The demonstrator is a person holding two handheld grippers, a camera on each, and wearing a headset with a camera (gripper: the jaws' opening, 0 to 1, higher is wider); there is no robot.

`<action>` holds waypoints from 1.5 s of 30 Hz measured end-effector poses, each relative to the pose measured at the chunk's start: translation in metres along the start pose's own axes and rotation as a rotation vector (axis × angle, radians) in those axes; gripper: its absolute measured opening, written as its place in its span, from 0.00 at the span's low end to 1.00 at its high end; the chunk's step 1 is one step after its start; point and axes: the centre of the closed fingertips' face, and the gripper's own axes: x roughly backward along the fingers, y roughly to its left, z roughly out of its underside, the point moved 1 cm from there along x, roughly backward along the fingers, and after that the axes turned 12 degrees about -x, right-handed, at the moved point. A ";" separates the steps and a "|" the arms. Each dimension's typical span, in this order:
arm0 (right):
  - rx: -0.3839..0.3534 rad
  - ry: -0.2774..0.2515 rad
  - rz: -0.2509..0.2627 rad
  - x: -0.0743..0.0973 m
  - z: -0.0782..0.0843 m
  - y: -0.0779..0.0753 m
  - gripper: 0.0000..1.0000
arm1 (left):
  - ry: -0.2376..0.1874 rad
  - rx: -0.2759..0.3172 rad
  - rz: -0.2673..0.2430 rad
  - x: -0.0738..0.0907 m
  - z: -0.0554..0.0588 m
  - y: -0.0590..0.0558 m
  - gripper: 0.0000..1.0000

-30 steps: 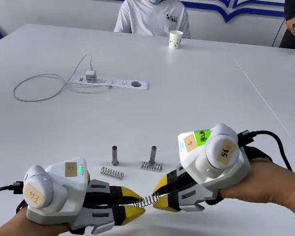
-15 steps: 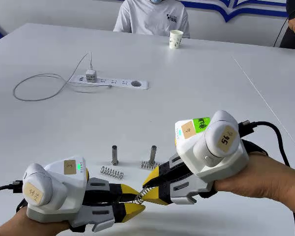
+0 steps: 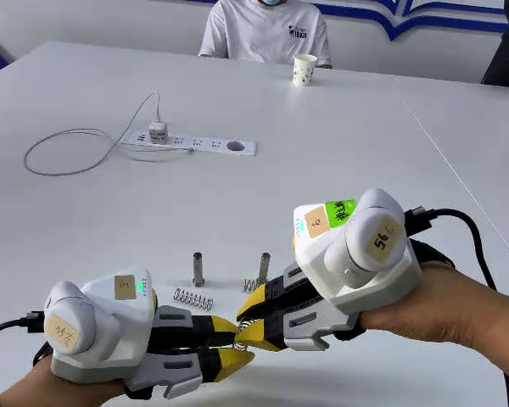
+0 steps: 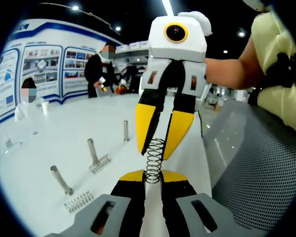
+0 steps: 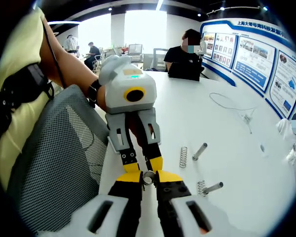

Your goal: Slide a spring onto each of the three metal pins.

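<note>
A small steel spring (image 4: pixel 153 160) is held between both grippers just above the table near its front edge. My left gripper (image 4: pixel 146 176) is shut on its lower end. My right gripper (image 4: pixel 158 144) comes in from the opposite side, its yellow jaws closed on the other end. In the head view the left gripper (image 3: pixel 235 348) and right gripper (image 3: pixel 248 320) meet tip to tip. Three metal pins stand on the table: one (image 4: pixel 61 180), a second (image 4: pixel 92 150), a third (image 4: pixel 126 131). A loose spring (image 3: pixel 193 298) lies beside a pin (image 3: pixel 198 268). Another spring (image 3: pixel 249 284) lies at the foot of a pin (image 3: pixel 263 268).
A white power strip (image 3: pixel 191 143) with a plugged charger and a looping cable (image 3: pixel 68 151) lies at mid-left. A paper cup (image 3: pixel 303 68) stands at the far edge before a seated person (image 3: pixel 263 30). A mesh chair back (image 5: pixel 54 163) is behind the grippers.
My right gripper has moved left and slightly down toward the left gripper. The stretch of spring showing between the two has become much shorter. The left gripper has barely moved.
</note>
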 end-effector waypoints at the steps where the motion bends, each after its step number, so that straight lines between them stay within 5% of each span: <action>1: 0.000 0.001 0.002 0.000 0.000 0.000 0.12 | 0.000 0.000 -0.002 0.000 0.000 0.000 0.12; 45: -0.092 0.016 0.166 0.053 0.027 -0.053 0.12 | 0.015 0.086 -0.147 0.038 0.012 0.026 0.45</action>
